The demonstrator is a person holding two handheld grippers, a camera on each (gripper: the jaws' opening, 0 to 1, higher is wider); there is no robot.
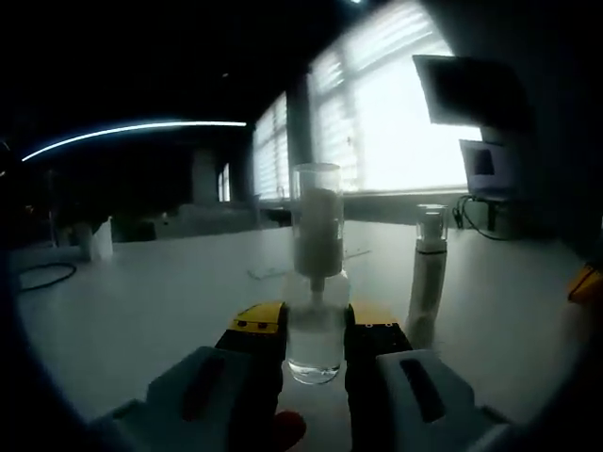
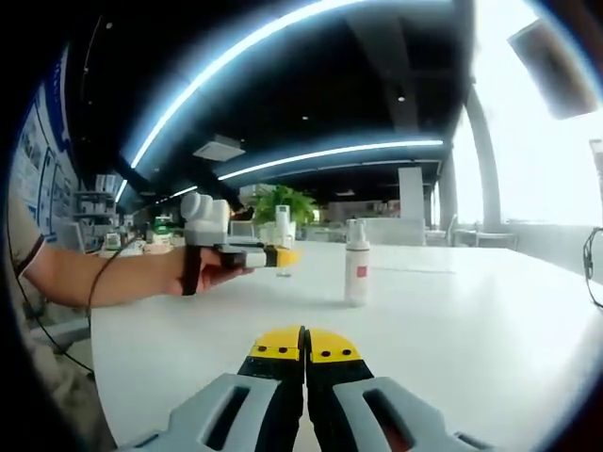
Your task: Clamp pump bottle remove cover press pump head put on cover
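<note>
A: In the left gripper view we see our left gripper [image 1: 316, 339] closed on the pump bottle [image 1: 316, 282]. Its yellow-tipped jaws press the clear lower body from both sides, and the bottle stands upright on the white table [image 1: 170, 292].

B: Agreed. The clear cover [image 1: 317, 221] is on top of it, tall and cylindrical, over the pump head.

A: To the right of it, a little farther off, stands a second bottle [image 1: 427, 278], slim and white with a clear cap. It stands apart from the one we hold.

B: In the right gripper view our right gripper [image 2: 304, 350] has its jaws pressed together, tips touching, with nothing between them. It sits low over the near part of the table [image 2: 452, 311].

A: Far left in that view we see the left gripper [image 2: 247, 252] held by a hand [image 2: 205, 273], with the forearm running off to the left. The held bottle [image 2: 282, 235] sits at its yellow tips, though it is small there.

B: The second bottle [image 2: 356, 264] stands upright near the middle of the table, with a red label on its side. A green plant [image 2: 287, 202] is in the far background.
</note>
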